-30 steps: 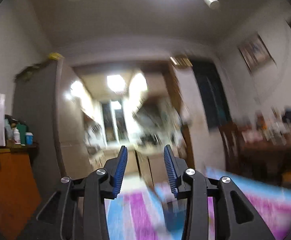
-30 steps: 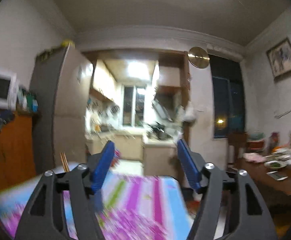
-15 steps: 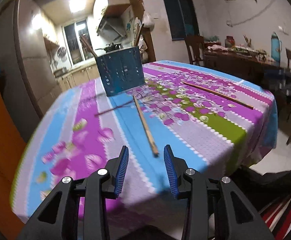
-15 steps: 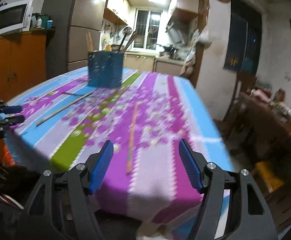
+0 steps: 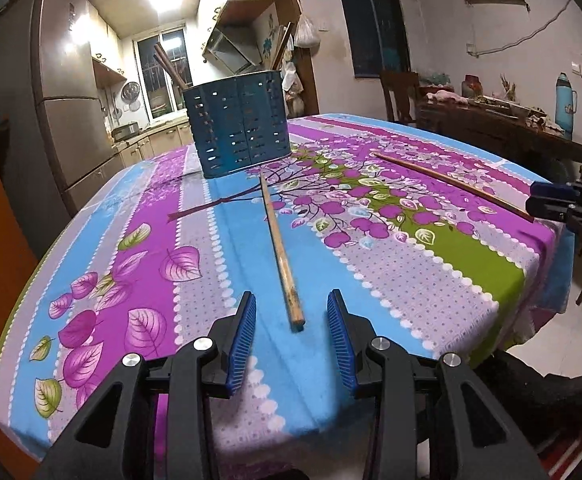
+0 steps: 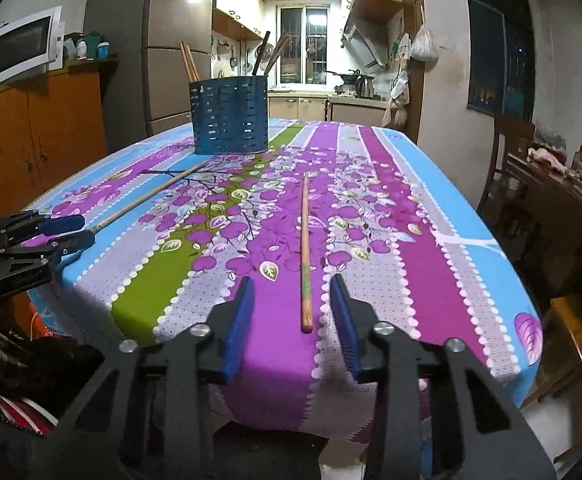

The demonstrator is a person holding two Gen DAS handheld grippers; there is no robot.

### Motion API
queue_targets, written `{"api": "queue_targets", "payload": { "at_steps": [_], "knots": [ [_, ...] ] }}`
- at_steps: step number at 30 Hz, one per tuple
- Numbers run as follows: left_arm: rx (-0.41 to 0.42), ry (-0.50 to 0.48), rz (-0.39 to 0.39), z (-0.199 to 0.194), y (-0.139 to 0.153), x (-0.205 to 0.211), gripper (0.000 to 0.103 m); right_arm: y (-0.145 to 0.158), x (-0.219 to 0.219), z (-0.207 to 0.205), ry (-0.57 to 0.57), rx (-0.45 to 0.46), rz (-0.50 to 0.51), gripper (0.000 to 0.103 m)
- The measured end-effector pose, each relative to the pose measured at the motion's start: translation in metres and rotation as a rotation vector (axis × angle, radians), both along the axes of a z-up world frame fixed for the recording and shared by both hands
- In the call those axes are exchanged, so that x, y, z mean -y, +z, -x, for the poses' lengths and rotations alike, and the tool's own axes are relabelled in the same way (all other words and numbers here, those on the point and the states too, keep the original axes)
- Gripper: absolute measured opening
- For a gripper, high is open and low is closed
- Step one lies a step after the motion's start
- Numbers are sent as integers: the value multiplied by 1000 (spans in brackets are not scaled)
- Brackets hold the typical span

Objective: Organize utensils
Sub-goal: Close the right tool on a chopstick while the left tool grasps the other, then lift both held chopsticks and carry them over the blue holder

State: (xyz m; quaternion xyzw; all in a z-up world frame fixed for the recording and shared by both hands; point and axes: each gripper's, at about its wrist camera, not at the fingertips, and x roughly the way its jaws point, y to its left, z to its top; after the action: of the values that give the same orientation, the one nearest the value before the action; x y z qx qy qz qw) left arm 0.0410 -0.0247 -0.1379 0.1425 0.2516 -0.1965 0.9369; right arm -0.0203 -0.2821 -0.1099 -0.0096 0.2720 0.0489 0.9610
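Two long wooden chopsticks lie loose on the worktop's flowered purple-and-blue cloth (image 5: 431, 276), each running from near the front edge back toward the dark blue perforated utensil holder (image 5: 238, 124), which stands near the far edge with a few sticks already in it. A second ago both cameras looked at the ceiling and kitchen; now each gripper has come down to the front edge, lined up on a stick. The left gripper (image 5: 291, 320) stands part open, the left chopstick's (image 5: 278, 246) near end between its jaws, untouched. The right gripper's (image 6: 291, 304) jaws are closing around the right chopstick (image 6: 304, 252), not yet pressing. Picking up looks about to begin.
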Motion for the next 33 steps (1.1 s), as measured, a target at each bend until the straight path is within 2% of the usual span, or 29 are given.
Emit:
{"api": "queue_targets", "payload": {
  "at_steps": [1,5,8,9,14,17,22,25,33],
  "knots": [
    [5,0,0,0,0,1,39,-1,1,-2,-1,-9,-7,25],
    [20,-17,5,-1,-2,4,30,-11,6,-4,-6,-41,-7,21],
    [30,-16,26,0,-4,2,28,-13,10,-3,0,-30,-24,18],
    [26,-18,44,0,-4,1,25,-14,11,-3,-2,-25,-21,13],
    [37,-28,88,3,-8,0,16,-18,17,0,-4,0,-67,12],
    [55,-32,106,5,-10,-1,15,-19,15,2,-17,19,-90,5],
    [72,-22,88,5,-10,-1,8,-18,13,3,-51,27,-110,5],
    [72,-10,83,6,-7,-2,8,-14,10,2,-50,23,-122,5],
    [138,42,128,15,28,-20,8,16,-4,1,-25,93,-75,5]
  ]
}}
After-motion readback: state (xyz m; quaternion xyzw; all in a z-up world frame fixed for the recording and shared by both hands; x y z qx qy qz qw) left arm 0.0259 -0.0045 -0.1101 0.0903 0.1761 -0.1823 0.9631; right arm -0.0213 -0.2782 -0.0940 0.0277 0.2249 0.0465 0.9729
